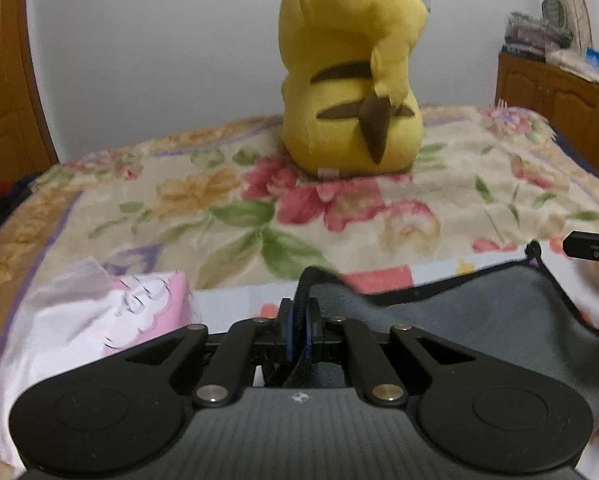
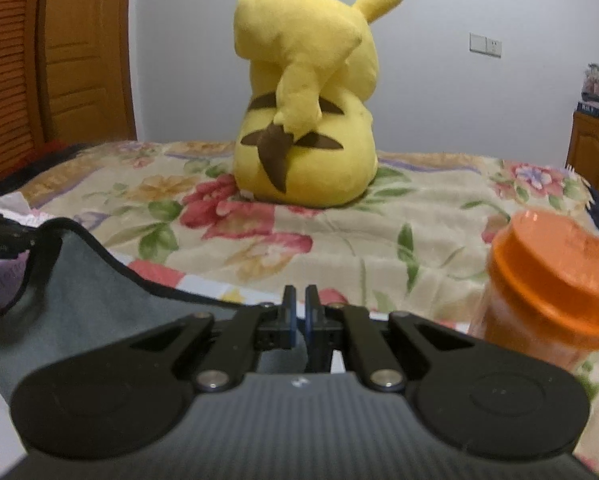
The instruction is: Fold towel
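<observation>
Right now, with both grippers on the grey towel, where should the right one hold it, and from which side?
On the towel's black-piped far edge, at its right corner, coming in from the near side, fingers straddling the hem. The left gripper already pinches the opposite corner, so the edge hangs level. The orange-lidded jar crowds the right.

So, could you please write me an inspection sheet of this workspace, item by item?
Surface: bed with floral blanket.
Job's things: grey towel with black edging, lifted at both near corners.
Clutter: yellow plush toy; orange-lidded clear jar at the right; pink-and-white plastic packet at the left.
Grippers: left hand-held gripper shut on the towel's edge; right hand-held gripper shut, towel hidden between the pads.
Cables: nothing seen.
Surroundings: white wall, wooden door, wooden cabinet with stacked items.
</observation>
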The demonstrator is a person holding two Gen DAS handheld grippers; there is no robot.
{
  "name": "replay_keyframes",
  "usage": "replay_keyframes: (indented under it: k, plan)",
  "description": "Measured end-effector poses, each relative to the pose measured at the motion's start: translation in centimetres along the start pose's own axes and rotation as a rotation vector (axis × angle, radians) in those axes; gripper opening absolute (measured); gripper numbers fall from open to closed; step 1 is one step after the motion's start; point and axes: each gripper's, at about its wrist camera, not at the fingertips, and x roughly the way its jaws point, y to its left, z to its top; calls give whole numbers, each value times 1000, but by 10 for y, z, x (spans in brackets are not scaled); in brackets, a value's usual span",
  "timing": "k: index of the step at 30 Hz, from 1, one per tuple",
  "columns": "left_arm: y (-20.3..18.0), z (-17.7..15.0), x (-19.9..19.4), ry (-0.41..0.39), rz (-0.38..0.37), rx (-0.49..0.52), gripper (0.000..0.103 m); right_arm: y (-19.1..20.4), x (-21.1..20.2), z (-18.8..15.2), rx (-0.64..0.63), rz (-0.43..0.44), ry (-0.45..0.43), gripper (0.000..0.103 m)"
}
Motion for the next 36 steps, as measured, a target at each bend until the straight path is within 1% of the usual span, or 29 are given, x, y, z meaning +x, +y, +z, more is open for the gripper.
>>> replay_keyframes:
  k: [1,2,3,4,5,6,7,9,11,13,18,21,23,25,28,30,36]
  plan:
    - [1,-1,2,9,3,-1,18,1,1,-1,2,3,8,5]
    - [1,-2,2,8,9,-3,36,1,1,-2,3,6,15,6]
    - [1,-4,1,1,11,-5,46,3,2,-3,2,9,25,11]
    - [1,-5,0,-5,10,-6,63,3,2,-4,2,10,32,20]
    - [0,-6,-1,-7,12,-9,71,5,2,-4,1,13,33,27]
    - [0,-7,-3,-6,13,-12,71,6,1,-4,0,16,32,44]
    - [0,-8,-5,-4,9,-16,71,6,-1,-4,2,19,28,56]
    - [-2,-9,-10,4,-3,-21,72,7,-5,-4,10,34,30,57]
    - [-7,-9,-18,3,-8,-21,80,10,-10,-3,12,41,46,58]
    - [-11,-8,-29,-3,-14,-21,84,14,-19,0,5,42,51,59]
    - [-19,2,-69,-13,-34,-36,85,19,-58,12,30,50,48,62]
    - [-24,10,-99,-37,-28,-33,92,20,-86,24,38,45,31,63]
    - [-27,16,-120,-47,-27,-32,95,19,-106,33,50,43,16,65]
    - [-30,19,-137,-51,-27,-28,96,16,-124,40,60,42,-1,73]
    - [-36,24,-165,-69,-24,-25,98,15,-152,50,63,33,-26,80]
    - [-39,25,-182,-85,-25,-27,100,15,-170,56,64,30,-42,83]
    - [-51,28,-228,-130,-7,-18,100,14,-211,68,72,15,-92,90]
